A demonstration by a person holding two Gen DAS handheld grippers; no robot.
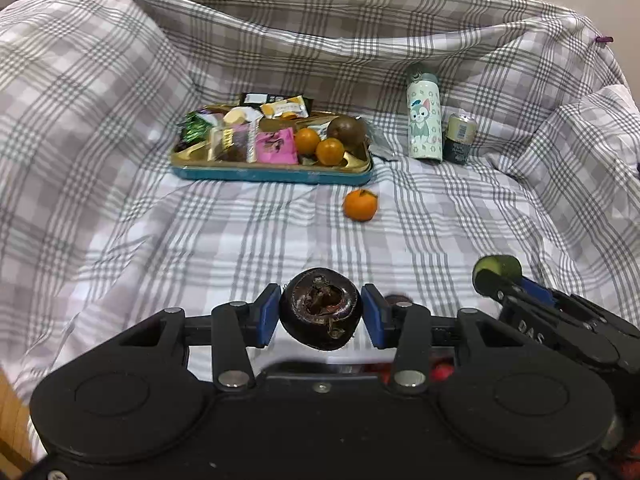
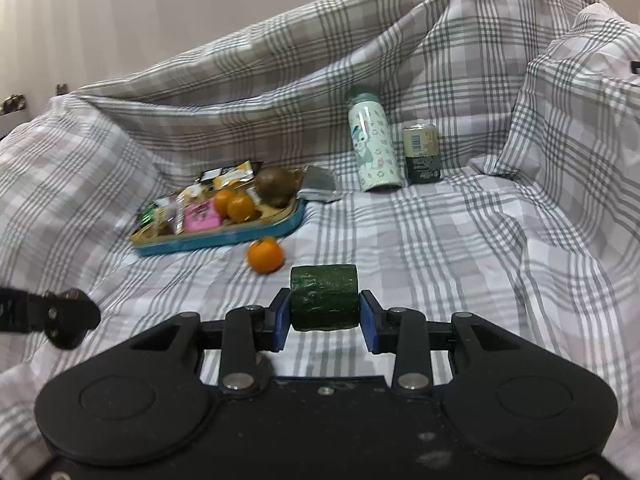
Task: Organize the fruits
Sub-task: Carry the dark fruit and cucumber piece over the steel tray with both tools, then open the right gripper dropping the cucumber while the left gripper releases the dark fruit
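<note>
My left gripper [image 1: 320,314] is shut on a dark brown mangosteen [image 1: 320,314], held above the checked cloth. My right gripper [image 2: 324,316] is shut on a green cucumber piece [image 2: 324,298]; it also shows in the left wrist view [image 1: 498,270] at the right. A loose orange [image 1: 360,205] lies on the cloth just in front of the teal tray [image 1: 272,174]; it shows in the right wrist view too [image 2: 265,255]. The tray [image 2: 224,242] holds two oranges [image 1: 320,146], a brown round fruit [image 1: 347,131] and several snack packets [image 1: 276,146].
A cartoon-print bottle [image 1: 425,120] and a drink can [image 1: 461,139] stand right of the tray, also in the right wrist view [image 2: 374,152]. A crumpled foil wrapper [image 2: 320,184] lies by the tray's far corner. The cloth rises in folds at the back and sides.
</note>
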